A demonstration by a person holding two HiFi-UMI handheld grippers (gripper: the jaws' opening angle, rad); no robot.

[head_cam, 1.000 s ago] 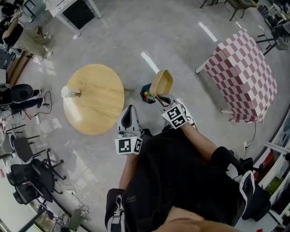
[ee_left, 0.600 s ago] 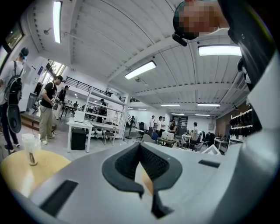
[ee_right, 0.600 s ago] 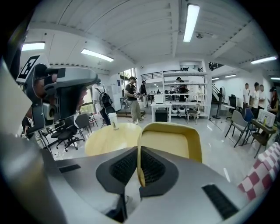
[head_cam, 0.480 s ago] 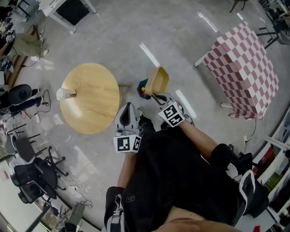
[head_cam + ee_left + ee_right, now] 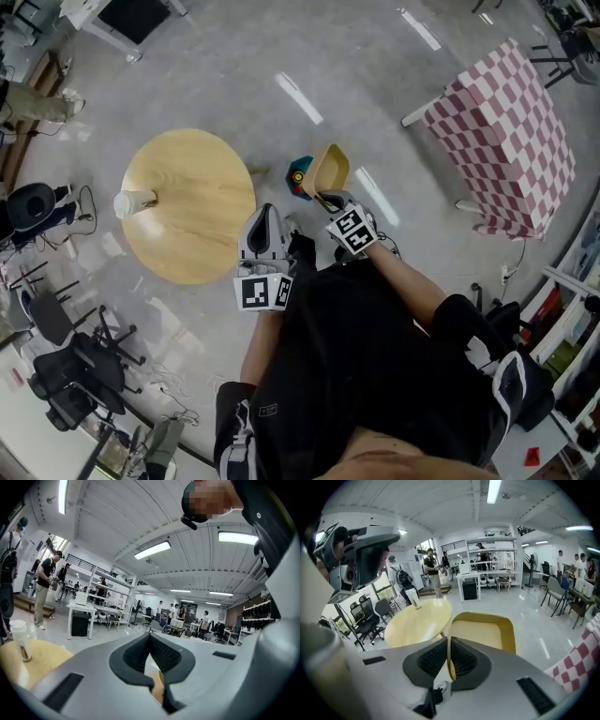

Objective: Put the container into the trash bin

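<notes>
My right gripper is shut on the rim of a tan, tray-like container, which it holds tilted on edge above the floor. In the right gripper view the container rises from between the pads, which press on its wall. A small teal bin-like object sits on the floor just left of the container, partly hidden by it. My left gripper hovers by the round table's near edge, with jaws shut and nothing in them.
A round wooden table with a pale cup at its left edge stands to the left. A table with a pink checkered cloth stands at the right. Office chairs and cables lie lower left. People stand far off.
The right gripper has sunk with the container, which now overlaps the teal object. The left gripper has moved forward along the table's edge. Both jaws stay as they were.
</notes>
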